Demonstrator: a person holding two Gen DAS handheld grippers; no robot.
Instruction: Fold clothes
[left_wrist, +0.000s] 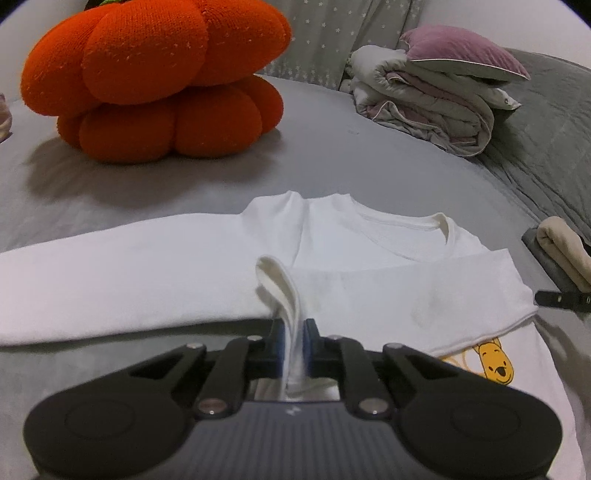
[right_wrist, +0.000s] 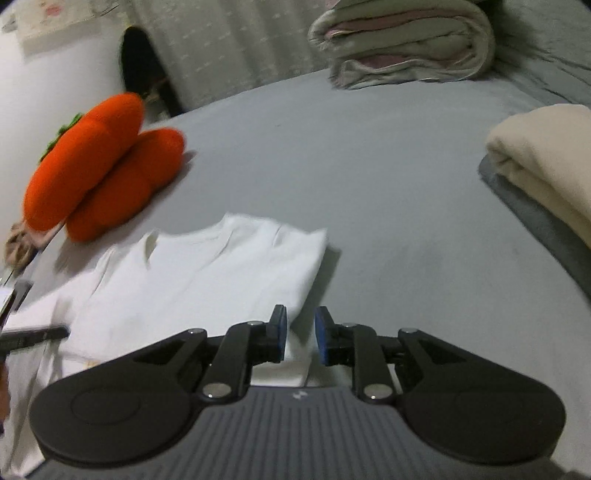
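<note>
A white long-sleeved shirt (left_wrist: 369, 240) lies flat on the grey bed, collar at the far side, and a yellow bear print (left_wrist: 495, 363) shows below a sleeve folded across the chest. My left gripper (left_wrist: 294, 328) is shut on an upright fold of the shirt's white cloth, near the cuff of the sleeve. In the right wrist view the shirt (right_wrist: 207, 280) lies to the left. My right gripper (right_wrist: 300, 321) stands open over the shirt's right edge. White cloth lies under the gap and its blue pads (right_wrist: 282, 328) do not press on it.
An orange pumpkin cushion (left_wrist: 155, 81) sits at the far left of the bed. A folded quilt (left_wrist: 424, 107) with a purple pillow (left_wrist: 465, 51) is at the back right. A folded beige garment (right_wrist: 546, 166) on a grey one lies to the right.
</note>
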